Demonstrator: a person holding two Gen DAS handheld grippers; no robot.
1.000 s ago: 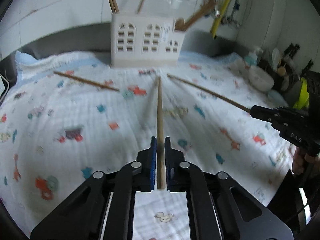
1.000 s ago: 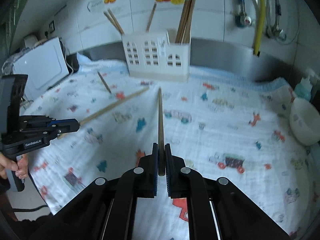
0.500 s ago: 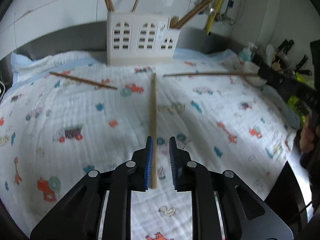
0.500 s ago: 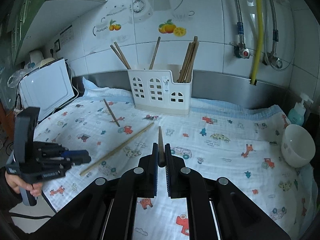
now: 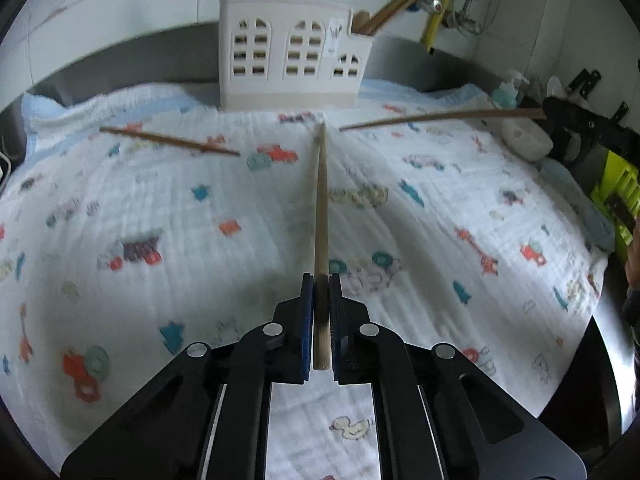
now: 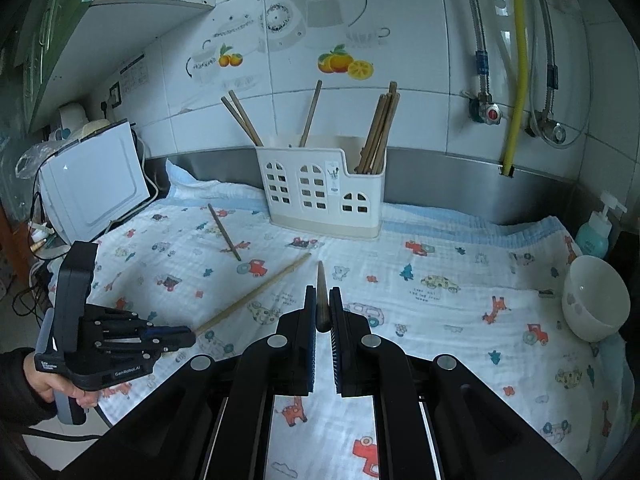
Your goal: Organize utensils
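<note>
since a second ago the right gripper [image 6: 322,312] has lifted its chopstick [image 6: 321,284] off the cloth [image 6: 440,272]; seen from the left wrist, that stick now hangs level in the air at about two o'clock, where before it slanted down across the cloth. the left gripper's [image 5: 321,304] jaws opened a little around their own chopstick [image 5: 320,220] and have just closed again, clenched on its thick end; its thin tip points to twelve o'clock, toward the white holder [image 5: 292,64].

going left to right in the right wrist view: at nine o'clock, a white appliance [image 6: 92,192]. at eight o'clock, a hand [image 6: 60,384] grips the left gripper, whose chopstick slants up toward the centre, its tip just above or on the cloth. at about eleven o'clock a loose dark chopstick [image 6: 224,232] lies flat on the cloth. at twelve o'clock the holder stands against the steel backsplash, with two sticks in its left part, one in the middle, a bundle at the right. centre, the right gripper is clamped on its stick. at three o'clock, a white bowl [image 6: 596,304] and, behind it, a teal soap bottle [image 6: 596,236].
</note>
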